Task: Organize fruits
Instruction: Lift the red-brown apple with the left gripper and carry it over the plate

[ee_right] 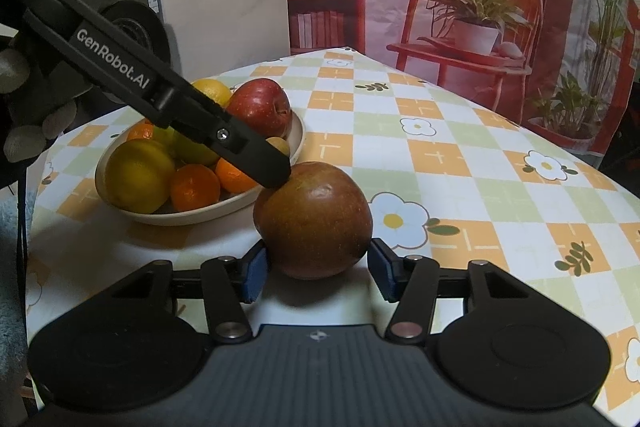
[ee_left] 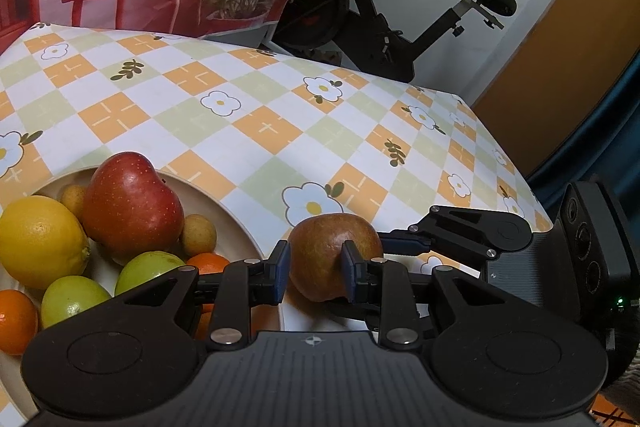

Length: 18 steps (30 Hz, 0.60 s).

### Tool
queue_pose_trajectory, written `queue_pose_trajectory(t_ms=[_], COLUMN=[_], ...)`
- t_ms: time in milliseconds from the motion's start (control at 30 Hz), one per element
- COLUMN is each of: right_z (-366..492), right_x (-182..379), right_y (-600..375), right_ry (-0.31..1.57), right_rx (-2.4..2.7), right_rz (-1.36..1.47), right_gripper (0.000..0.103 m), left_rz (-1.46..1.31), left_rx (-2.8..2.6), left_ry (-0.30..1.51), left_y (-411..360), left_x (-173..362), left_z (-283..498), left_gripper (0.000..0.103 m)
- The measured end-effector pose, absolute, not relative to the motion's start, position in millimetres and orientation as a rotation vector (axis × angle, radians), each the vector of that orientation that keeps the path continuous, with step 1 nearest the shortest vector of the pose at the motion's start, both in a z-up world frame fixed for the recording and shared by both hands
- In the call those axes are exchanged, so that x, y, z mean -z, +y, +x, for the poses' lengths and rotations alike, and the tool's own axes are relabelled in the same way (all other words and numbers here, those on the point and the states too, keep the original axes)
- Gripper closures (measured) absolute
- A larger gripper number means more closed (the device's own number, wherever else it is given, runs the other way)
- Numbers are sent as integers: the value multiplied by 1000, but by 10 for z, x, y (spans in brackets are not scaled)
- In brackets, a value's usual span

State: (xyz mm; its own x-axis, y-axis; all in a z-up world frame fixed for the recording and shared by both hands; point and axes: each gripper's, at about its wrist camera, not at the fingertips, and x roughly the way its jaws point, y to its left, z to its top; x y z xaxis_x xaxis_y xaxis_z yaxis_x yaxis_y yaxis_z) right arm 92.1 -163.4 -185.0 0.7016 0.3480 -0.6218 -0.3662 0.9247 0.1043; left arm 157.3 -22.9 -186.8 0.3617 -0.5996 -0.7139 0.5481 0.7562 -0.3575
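Sitting on the checked table (ee_right: 440, 147), just beside the bowl (ee_right: 192, 217), a brown apple (ee_right: 316, 215) is seen. It is not in the bowl yet. The bowl is already filled with other fruit: a red apple (ee_right: 260, 103), yellow ones, green ones and small orange ones.

The brown apple is found right between the fingers of the right gripper (ee_right: 316, 267). These fingers are spread wide apart, one blue pad at each side of the apple, very close to its skin. A squeeze is not shown.

The left gripper (ee_left: 314, 267) is pointed at the same apple from the bowl's side. Its tip is seen touching the apple high up on that side. Its pads are set closer together than the apple is wide. Whether the apple is pinched by them cannot be told.

The apple is round, so no long side has to be lined up. From the right gripper, the bowl lies to the left and a bit farther away. The left gripper is the one nearer the bowl. It is judged that the apple must be lifted over the rim and set down there.
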Motion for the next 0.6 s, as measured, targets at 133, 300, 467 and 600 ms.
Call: queue_pose_trajectory(t_ms=[133,300,467,600], right_z=[919,921,926,928], right_x=[1853,1856,1862,1865], right_y=[-1637,-1644,-1643,-1640], right_ry=[686,685,686,685], right_rx=[-397,-397,-398,-396], right_rz=[-28,-25,-30,-34], right_gripper=[48,47,46,45], left_rz=[-63,-67,-71,-76], left_rx=[739,735,734,735], left_ry=[946,948,950,954], left_y=[-228,-222,-222,-221], left_x=[1870,1874,1872,1876], left_z=[1572,1573,1573,1571], left_gripper=[73,73,73,72])
